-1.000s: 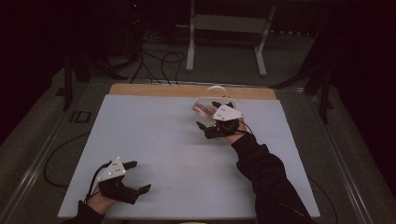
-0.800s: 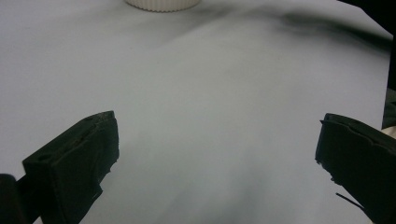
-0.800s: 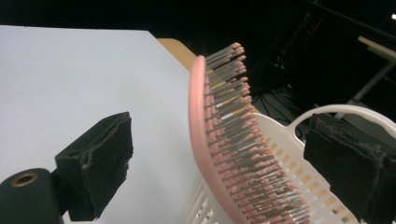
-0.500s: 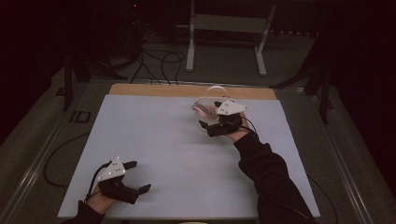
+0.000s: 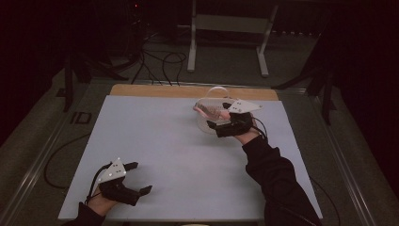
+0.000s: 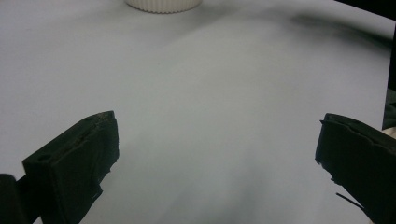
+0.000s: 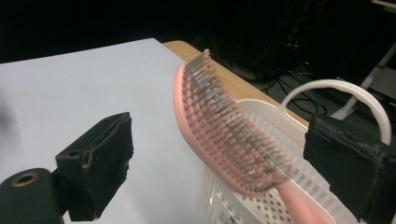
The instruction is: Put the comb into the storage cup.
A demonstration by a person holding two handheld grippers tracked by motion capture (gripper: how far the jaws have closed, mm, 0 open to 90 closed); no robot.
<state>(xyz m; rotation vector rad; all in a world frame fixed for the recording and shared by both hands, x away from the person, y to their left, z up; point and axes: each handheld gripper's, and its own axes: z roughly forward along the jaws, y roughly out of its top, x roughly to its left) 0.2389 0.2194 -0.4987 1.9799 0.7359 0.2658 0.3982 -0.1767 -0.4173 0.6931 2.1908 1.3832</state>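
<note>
At table's far edge, right gripper (image 7: 217,158), jaws wide, has backed off pink hairbrush (image 7: 224,135) propped on white basket (image 7: 299,186); drop-off looks done. Left gripper (image 5: 134,178) idle, open, holding nothing.

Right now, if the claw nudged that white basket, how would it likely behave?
The perforated plastic basket looks thin-walled, so probably light and apt to slide on the smooth table. The pink hairbrush sticks out over its rim, which may tip it sideways. Its hoop handle seems stiff.
</note>
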